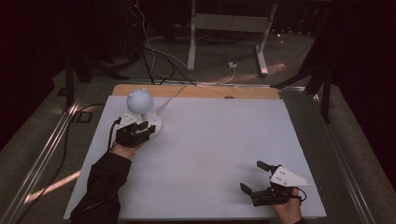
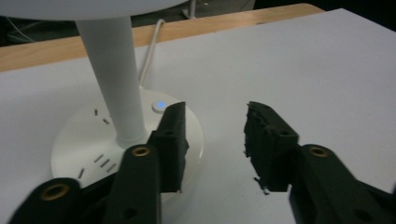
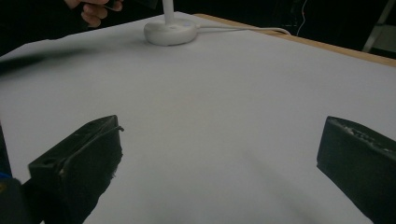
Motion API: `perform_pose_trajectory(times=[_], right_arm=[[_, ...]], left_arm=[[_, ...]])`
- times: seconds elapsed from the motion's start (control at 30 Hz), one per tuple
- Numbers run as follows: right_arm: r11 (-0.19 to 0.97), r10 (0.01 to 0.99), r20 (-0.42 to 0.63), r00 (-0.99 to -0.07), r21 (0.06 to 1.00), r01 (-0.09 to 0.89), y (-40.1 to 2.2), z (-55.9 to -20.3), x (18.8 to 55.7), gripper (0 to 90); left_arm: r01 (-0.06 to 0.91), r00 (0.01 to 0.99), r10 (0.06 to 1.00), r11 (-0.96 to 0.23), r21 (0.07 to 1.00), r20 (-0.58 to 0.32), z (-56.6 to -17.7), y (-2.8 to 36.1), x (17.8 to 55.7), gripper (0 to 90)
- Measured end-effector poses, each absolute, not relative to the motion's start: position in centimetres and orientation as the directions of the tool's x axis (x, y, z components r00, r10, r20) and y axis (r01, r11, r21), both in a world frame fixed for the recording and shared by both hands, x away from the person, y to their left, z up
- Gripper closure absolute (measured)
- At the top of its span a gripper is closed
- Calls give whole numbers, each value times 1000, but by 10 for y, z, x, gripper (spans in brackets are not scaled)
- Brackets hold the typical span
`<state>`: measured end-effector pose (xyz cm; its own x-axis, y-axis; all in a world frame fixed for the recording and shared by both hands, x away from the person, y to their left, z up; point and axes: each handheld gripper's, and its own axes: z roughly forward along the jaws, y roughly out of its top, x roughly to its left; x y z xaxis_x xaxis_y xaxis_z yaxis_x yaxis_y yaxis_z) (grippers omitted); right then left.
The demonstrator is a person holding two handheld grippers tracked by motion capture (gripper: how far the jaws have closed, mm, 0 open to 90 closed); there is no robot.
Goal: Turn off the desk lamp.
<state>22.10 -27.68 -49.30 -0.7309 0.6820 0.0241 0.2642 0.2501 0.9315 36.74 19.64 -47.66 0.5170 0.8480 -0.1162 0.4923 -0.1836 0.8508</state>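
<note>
A white desk lamp (image 1: pixel 140 101) with a globe head stands on a round base (image 1: pixel 158 126) at the back left of the white table top (image 1: pixel 210 140). My left gripper (image 1: pixel 139 131) hovers over the near edge of that base, open, nothing between its jaws. In the left gripper view the gripper (image 2: pixel 215 109) sits just right of the lamp stem (image 2: pixel 116 84), and a small button (image 2: pixel 160 105) glows blue by the left fingertip. My right gripper (image 1: pixel 251 175) rests open near the front right edge. In the right gripper view the gripper (image 3: pixel 219 135) faces the lamp base (image 3: pixel 170 31).
The lamp's white cable (image 1: pixel 173 93) runs off the back over a wooden strip (image 1: pixel 201 91). Beyond lie floor cables (image 1: pixel 154 60) and a white table frame (image 1: pixel 224 28). Metal rails (image 1: pixel 46 144) flank the table. A dark sleeve (image 1: pixel 102 186) lies along the left front.
</note>
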Motion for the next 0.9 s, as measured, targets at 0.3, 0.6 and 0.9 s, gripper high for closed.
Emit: perform_pose_trajectory(times=[0.3,0.6,0.9], right_arm=[[252,683,25,-730,930,268,-276,-493,221,0],[250,683,26,-730,931,267,-277,-493,222,0],[251,680,27,-732,930,267,-276,-493,222,0]], left_arm=[[529,488,855,-129,839,-177,-471,198,368,169],[573,519,816,-113,812,-253,-465,203,364,18],[589,544,794,-132,797,-271,-459,209,353,4]])
